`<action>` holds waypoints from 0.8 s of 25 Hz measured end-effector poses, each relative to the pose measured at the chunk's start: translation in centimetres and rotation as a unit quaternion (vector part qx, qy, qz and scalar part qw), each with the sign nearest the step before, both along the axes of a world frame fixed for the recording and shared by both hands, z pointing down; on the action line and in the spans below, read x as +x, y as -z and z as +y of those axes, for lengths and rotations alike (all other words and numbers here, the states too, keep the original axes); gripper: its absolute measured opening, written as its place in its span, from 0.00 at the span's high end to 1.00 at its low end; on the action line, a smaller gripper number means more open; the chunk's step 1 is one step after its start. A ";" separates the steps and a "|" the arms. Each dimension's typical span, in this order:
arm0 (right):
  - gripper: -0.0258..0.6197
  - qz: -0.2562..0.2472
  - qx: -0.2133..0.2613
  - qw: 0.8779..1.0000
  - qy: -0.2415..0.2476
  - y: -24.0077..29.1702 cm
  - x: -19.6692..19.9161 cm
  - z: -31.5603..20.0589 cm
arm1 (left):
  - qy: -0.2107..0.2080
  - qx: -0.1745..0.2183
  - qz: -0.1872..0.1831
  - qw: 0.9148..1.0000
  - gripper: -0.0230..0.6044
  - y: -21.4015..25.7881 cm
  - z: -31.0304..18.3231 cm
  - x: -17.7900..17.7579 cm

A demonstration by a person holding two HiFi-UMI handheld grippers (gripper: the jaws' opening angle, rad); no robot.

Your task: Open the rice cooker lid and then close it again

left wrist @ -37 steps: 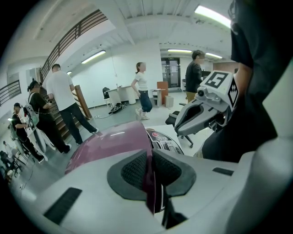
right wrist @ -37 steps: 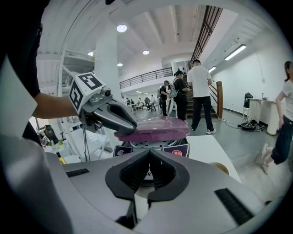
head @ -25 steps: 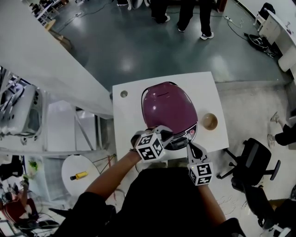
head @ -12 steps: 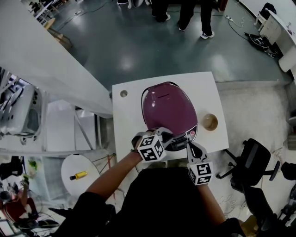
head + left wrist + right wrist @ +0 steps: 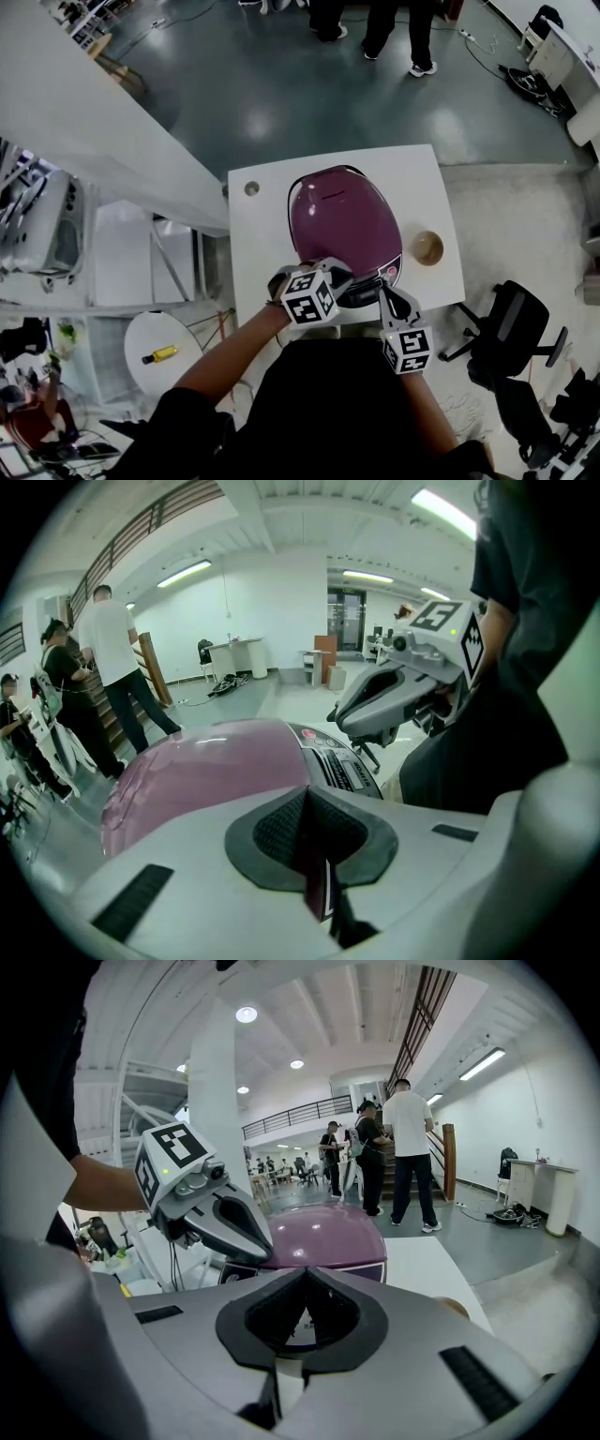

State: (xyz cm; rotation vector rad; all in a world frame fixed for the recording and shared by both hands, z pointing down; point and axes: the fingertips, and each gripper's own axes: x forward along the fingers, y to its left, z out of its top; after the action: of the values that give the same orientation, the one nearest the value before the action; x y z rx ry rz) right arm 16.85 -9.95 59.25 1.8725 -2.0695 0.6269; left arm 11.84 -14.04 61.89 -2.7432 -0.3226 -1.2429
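Observation:
A purple rice cooker stands on a white table with its lid down. A dark control panel runs along its near edge. My left gripper is over the cooker's front, by the panel. Its jaws have just been closing and are now shut with nothing between them. In the left gripper view the closed jaws point across the purple lid. My right gripper hovers just right of the panel, shut and empty. The right gripper view shows the cooker ahead and the left gripper beside it.
A round wooden dish lies on the table right of the cooker, and a cable hole is at the far left corner. A black office chair is at the right. A round side table is at the lower left. People stand beyond.
The left gripper has shifted very slightly over the cooker's front. The right gripper, the cooker and its lid look the same.

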 end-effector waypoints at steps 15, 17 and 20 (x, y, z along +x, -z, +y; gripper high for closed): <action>0.96 -0.003 -0.010 1.000 0.011 -0.6 0.3 -0.8 | -0.009 -0.036 -0.021 0.999 0.96 -0.3 0.0 0.3; 0.96 -0.005 -0.013 1.000 0.013 -0.7 0.4 -1.0 | -0.009 -0.043 -0.027 0.999 0.96 -0.3 0.0 0.4; 0.96 -0.006 -0.014 1.000 0.016 -0.7 0.7 -1.3 | -0.009 -0.058 -0.035 0.998 0.96 -0.3 -0.1 0.5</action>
State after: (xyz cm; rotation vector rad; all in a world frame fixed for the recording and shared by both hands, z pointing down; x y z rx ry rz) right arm 17.58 -11.27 59.99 1.8210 -2.0839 0.6575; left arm 12.38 -14.12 62.15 -2.7906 -0.4399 -1.3579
